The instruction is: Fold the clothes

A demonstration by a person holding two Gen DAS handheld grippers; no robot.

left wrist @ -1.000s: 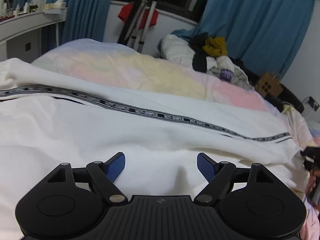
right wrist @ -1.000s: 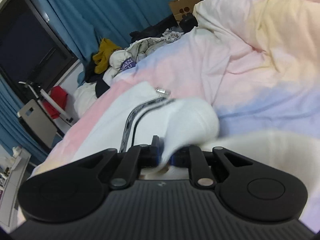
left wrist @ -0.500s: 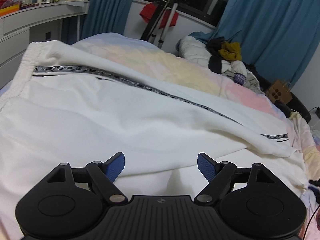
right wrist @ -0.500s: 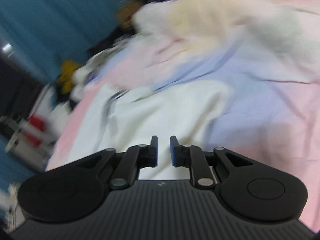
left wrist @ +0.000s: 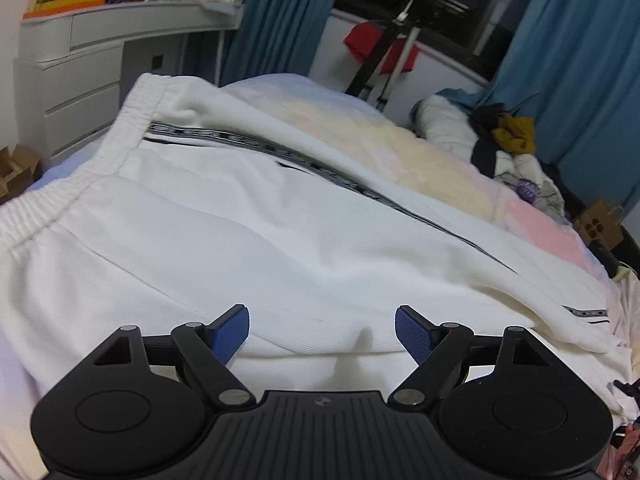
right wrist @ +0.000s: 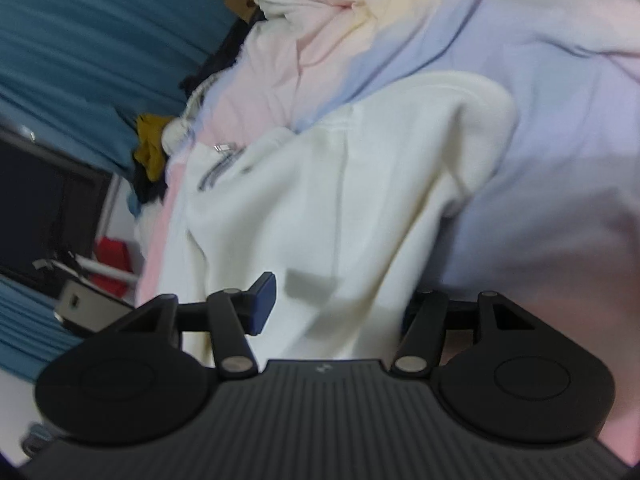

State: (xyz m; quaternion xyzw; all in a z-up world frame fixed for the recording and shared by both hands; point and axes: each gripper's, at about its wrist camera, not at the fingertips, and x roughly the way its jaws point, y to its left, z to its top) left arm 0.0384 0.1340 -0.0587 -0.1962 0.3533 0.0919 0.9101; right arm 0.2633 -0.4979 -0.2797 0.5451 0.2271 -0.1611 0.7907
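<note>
White trousers (left wrist: 280, 220) with a black lettered side stripe (left wrist: 320, 172) lie spread across the pastel bedcover (left wrist: 400, 140). Their elastic waistband (left wrist: 132, 120) is at the upper left. My left gripper (left wrist: 322, 320) hovers just over the trouser cloth, open, nothing between its blue pads. In the right wrist view the trouser leg end (right wrist: 360, 180) lies folded on the bedcover (right wrist: 540, 120). My right gripper (right wrist: 338, 300) is low over it and its jaws are opening. White cloth runs between them and hides the right pad; the left pad (right wrist: 264, 300) stands clear of it.
A white dresser (left wrist: 80, 60) with clutter on top stands to the left of the bed. A pile of clothes (left wrist: 508, 140) lies at the far end. A stand with a red cloth (left wrist: 384, 52) is by the window, a paper bag (left wrist: 600, 228) at the right, and blue curtains behind.
The left gripper has slid left along the trousers, bringing the waistband into view. The right gripper has let go of the white fold it pinched, rolled, dropped lower, and its jaws have spread.
</note>
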